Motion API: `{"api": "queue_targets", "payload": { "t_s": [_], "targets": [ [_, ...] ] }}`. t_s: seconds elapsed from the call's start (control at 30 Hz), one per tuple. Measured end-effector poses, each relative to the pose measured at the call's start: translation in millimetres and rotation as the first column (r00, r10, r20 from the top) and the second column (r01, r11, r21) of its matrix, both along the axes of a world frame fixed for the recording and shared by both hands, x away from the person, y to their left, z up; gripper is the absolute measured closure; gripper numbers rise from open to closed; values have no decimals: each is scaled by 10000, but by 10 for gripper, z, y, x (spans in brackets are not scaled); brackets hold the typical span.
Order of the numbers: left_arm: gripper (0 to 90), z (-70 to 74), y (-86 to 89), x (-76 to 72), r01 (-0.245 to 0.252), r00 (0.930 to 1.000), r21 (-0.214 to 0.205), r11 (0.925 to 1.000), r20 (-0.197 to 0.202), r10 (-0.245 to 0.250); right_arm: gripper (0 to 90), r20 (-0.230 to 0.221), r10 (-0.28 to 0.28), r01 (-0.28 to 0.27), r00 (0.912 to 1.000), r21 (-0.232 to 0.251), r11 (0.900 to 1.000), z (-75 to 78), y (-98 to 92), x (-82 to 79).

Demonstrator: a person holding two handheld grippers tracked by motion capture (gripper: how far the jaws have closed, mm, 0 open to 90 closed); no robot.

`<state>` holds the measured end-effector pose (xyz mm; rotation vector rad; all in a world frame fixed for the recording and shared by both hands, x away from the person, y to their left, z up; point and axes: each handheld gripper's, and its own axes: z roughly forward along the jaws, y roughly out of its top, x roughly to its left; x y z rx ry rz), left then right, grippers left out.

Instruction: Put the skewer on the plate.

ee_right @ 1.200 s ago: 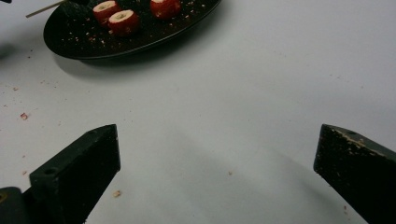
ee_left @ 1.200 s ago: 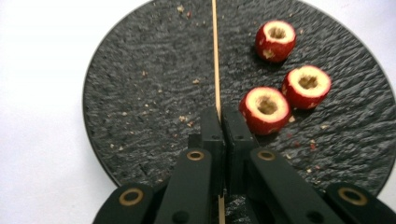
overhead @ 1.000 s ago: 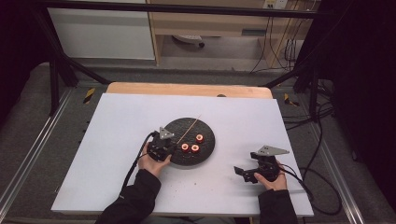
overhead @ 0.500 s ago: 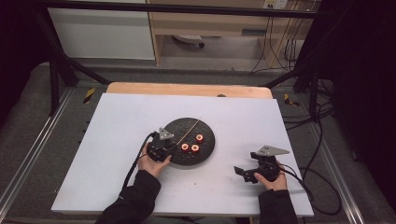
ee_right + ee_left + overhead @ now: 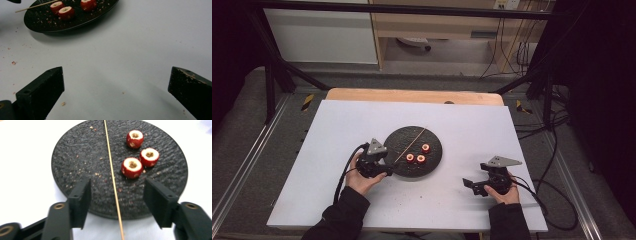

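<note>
Resting on your white table [image 5: 332, 150], the black plate [image 5: 75, 157] carries three cored red fruits [image 5: 132, 167] and a wooden skewer [image 5: 112, 177]. Your left gripper [image 5: 116, 192] has just been opening, straddling the skewer untouched; your right gripper [image 5: 116, 85] gapes wide, empty.

3 cored red fruits [image 5: 132, 167]; 1 wooden skewer [image 5: 112, 177]; 1 black plate [image 5: 75, 157]; 2 hand-held grippers [image 5: 384, 167].
</note>
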<state>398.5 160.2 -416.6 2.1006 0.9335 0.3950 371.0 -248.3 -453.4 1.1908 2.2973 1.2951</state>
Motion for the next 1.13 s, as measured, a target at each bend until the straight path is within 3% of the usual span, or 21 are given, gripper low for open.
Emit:
{"api": "queue_targets", "payload": {
  "t_s": [0.23, 0.53, 0.7, 0.9, 1.13],
  "targets": [
    [199, -31, 248, -134, 256, 9997, -147, 9996, -29, -256, 10, 0, 76, -76, 10000, -9, 10000, -4, 3, 1],
    [57, -109, 606, -306, -7, 10000, 13, 10000, 52, 7, 9, -75, 96, -96, 9999, -10, 10000, -11, 10, -4],
    [51, -222, 801, -401, -275, 9996, 26, 9996, 120, 274, 9, -112, 160, -162, 9998, -168, 9997, -16, 8, -5],
    [43, -303, 976, -468, -455, 9989, -305, 9985, 92, 457, 9, -165, 249, -254, 9996, -280, 9993, -21, 12, -18],
    [33, -301, 1042, -488, -563, 9983, -325, 9979, 149, 568, 10, -174, 423, -428, 9990, -300, 9986, -23, 14, -25]
  ]
}}
